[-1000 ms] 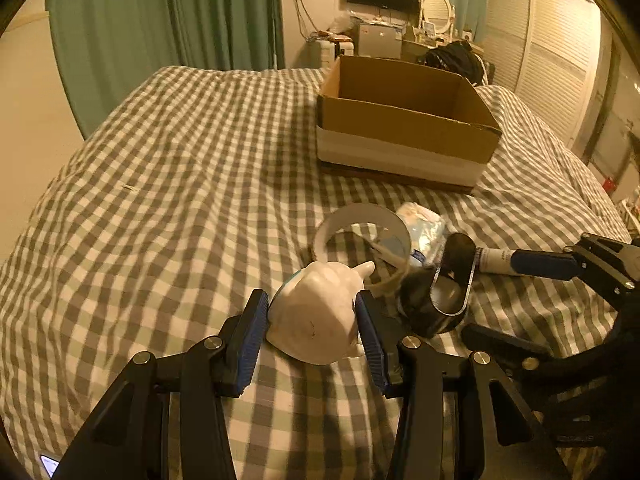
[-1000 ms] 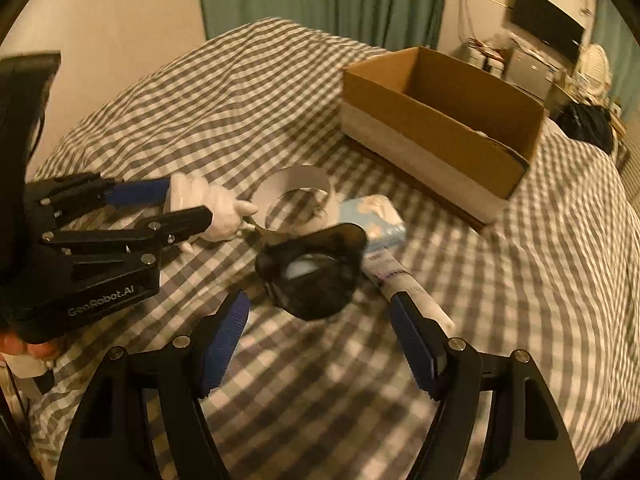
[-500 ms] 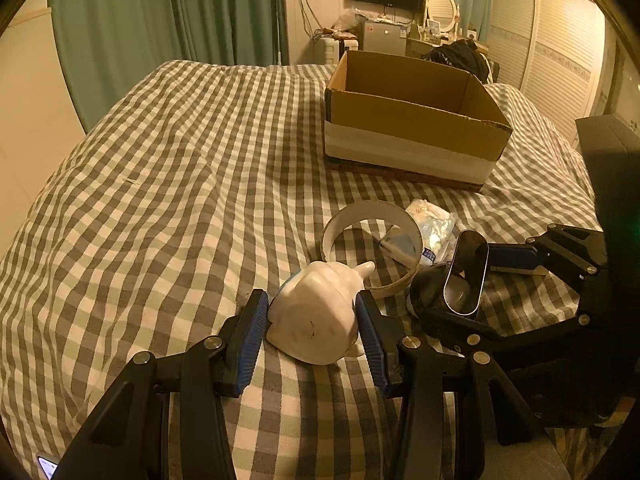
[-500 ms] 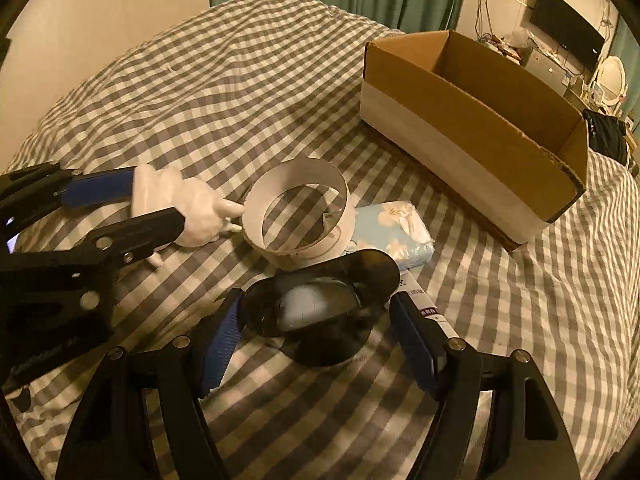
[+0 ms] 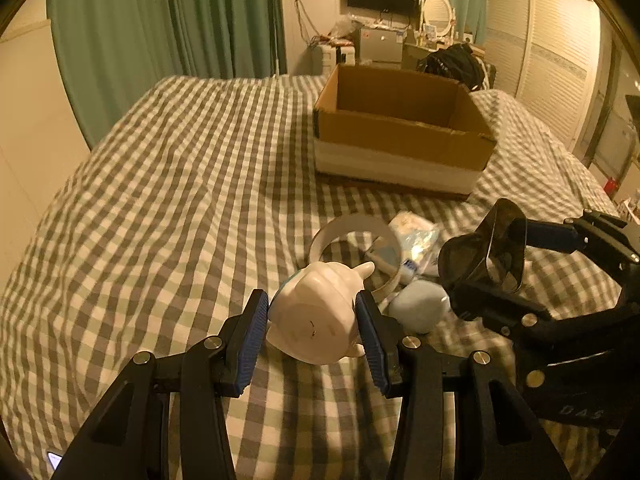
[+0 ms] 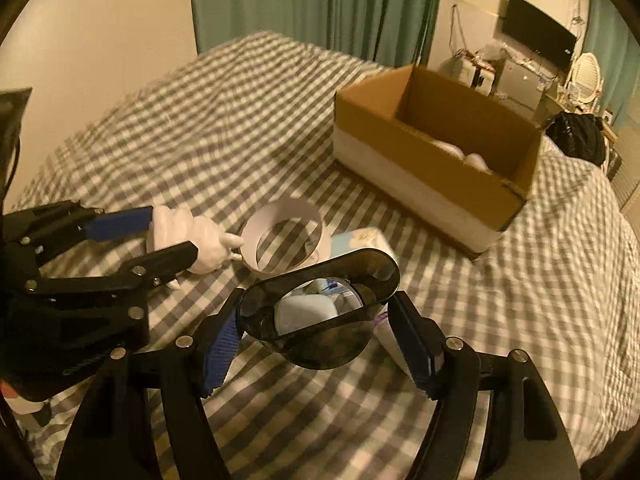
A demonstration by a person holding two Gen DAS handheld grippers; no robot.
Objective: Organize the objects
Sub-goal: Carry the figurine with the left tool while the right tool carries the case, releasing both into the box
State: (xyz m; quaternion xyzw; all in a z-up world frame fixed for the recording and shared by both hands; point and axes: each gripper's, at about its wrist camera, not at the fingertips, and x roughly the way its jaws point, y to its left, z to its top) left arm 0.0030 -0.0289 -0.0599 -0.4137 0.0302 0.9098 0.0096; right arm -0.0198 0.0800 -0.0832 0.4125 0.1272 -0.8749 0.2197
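My left gripper point(image 5: 310, 322) is shut on a white toy figure point(image 5: 316, 318), held just above the checked bed; it also shows in the right wrist view point(image 6: 192, 242). My right gripper point(image 6: 316, 334) is shut on a dark translucent cup point(image 6: 320, 308), lifted off the bed; the cup shows at the right of the left wrist view point(image 5: 486, 250). A white ring band point(image 6: 284, 240), a light blue tissue pack point(image 5: 416, 236), a pale blue soft ball point(image 5: 418, 306) and a tube point(image 6: 394, 344) lie on the bed between the grippers.
An open cardboard box point(image 5: 400, 132) stands further back on the bed, with white items inside point(image 6: 460, 154). The checked bedspread point(image 5: 180, 200) spreads to the left. Green curtains, a desk and a wardrobe stand beyond the bed.
My right gripper closed on the dark cup and lifted it off the bed, uncovering a pale blue ball. My left gripper raised the white toy slightly.
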